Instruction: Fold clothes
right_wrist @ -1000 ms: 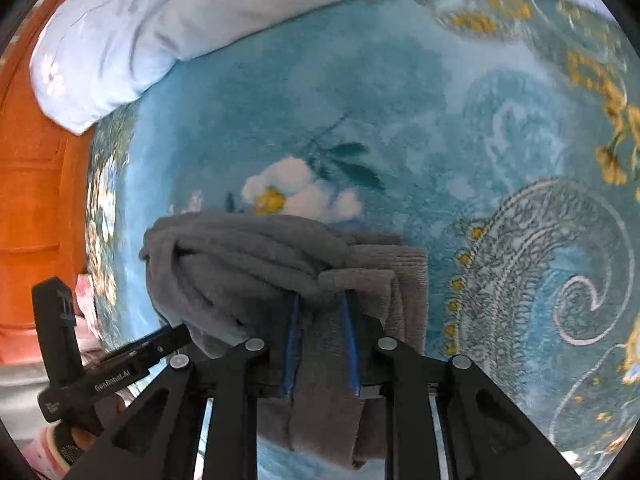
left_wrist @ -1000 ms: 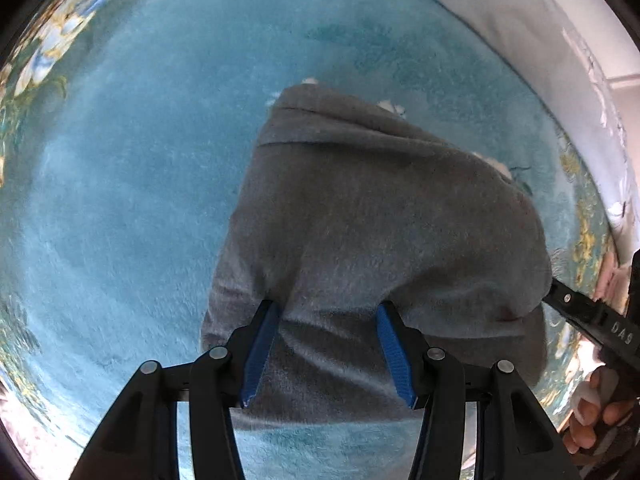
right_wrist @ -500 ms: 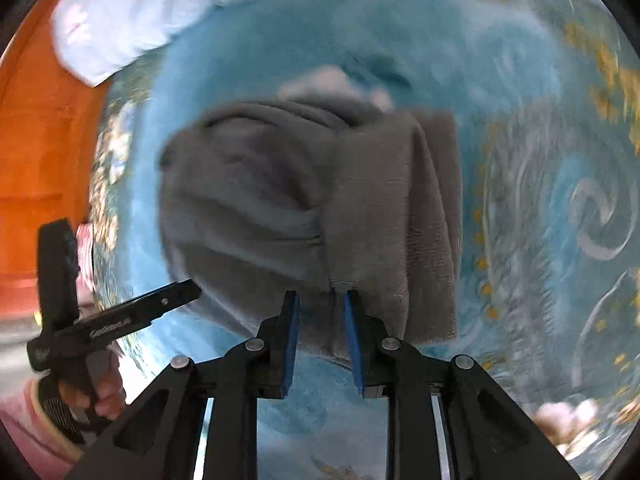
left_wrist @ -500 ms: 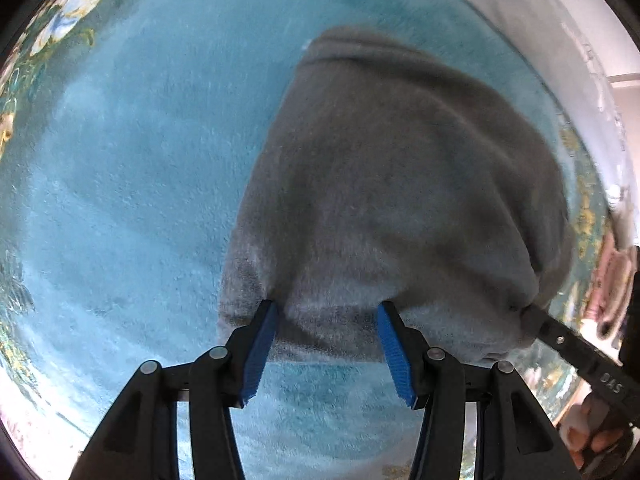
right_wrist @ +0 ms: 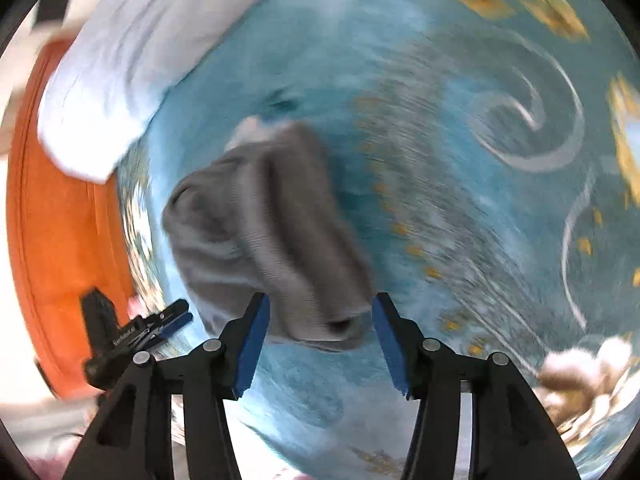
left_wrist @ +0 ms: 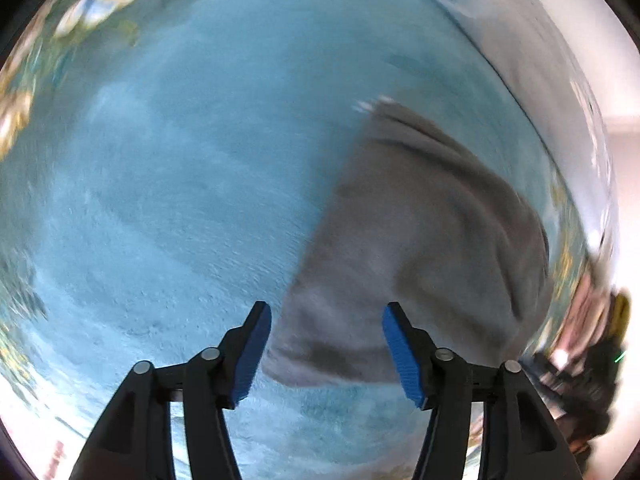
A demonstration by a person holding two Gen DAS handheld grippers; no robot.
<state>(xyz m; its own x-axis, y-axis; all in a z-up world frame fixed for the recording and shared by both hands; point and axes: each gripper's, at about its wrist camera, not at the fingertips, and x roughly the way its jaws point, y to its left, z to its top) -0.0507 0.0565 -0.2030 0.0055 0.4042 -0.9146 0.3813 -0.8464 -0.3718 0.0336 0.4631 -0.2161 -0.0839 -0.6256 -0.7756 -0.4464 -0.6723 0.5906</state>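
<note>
We had both claws spread and empty: left gripper (left_wrist: 326, 350), right gripper (right_wrist: 320, 338). The folded grey garment (right_wrist: 264, 236) lay on the blue blanket (left_wrist: 180, 180); fold looked finished, next likely fetching another piece

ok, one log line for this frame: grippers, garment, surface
left gripper: open, empty | right gripper: open, empty | grey garment: folded bundle, lying free | surface: blue patterned blanket | view: motion-blurred

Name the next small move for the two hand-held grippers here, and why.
Probably draw both back from the bundle. The gray garment lies folded on the blue blanket, and the left hand-held gripper and right hand-held gripper are both open, gripping nothing, so this fold looks finished.
</note>
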